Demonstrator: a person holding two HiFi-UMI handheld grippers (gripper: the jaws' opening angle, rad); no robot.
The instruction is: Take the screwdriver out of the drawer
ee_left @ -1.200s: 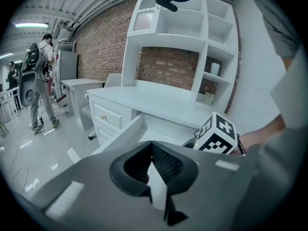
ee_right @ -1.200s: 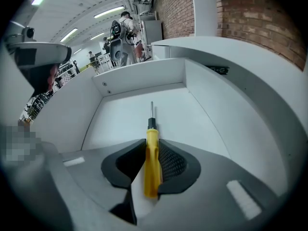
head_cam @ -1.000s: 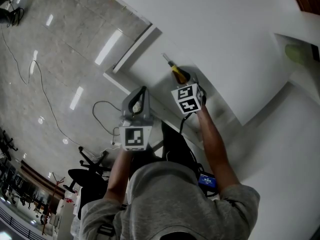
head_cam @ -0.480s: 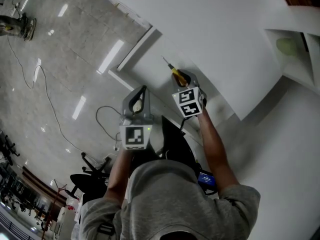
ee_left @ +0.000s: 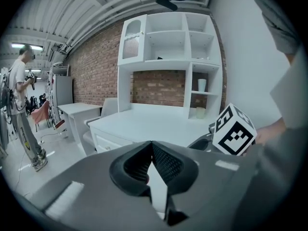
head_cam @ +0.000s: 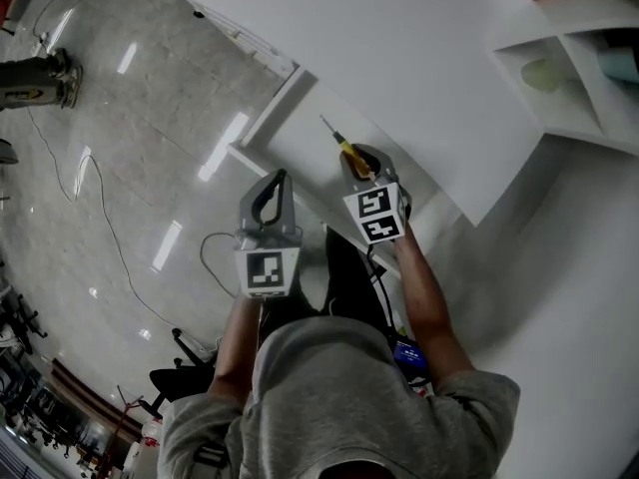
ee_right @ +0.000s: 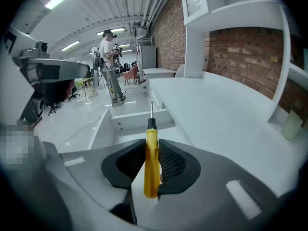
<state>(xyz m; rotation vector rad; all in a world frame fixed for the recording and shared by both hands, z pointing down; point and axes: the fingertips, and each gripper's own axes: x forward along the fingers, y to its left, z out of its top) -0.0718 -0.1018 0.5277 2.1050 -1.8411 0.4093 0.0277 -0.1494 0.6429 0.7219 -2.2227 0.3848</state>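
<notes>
Both tongs have risen: right tongs [ee_right: 151,146] clamp the one screwdriver [ee_right: 151,174], left tongs [ee_left: 152,150] closed, empty.

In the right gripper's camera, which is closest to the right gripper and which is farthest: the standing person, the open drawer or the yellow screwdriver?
1. Yellow screwdriver: clamped between the jaws of the right gripper, shaft pointing away.
2. Open drawer: just beyond and below the screwdriver's tip.
3. Standing person: far off across the shiny floor, upper left.
</notes>
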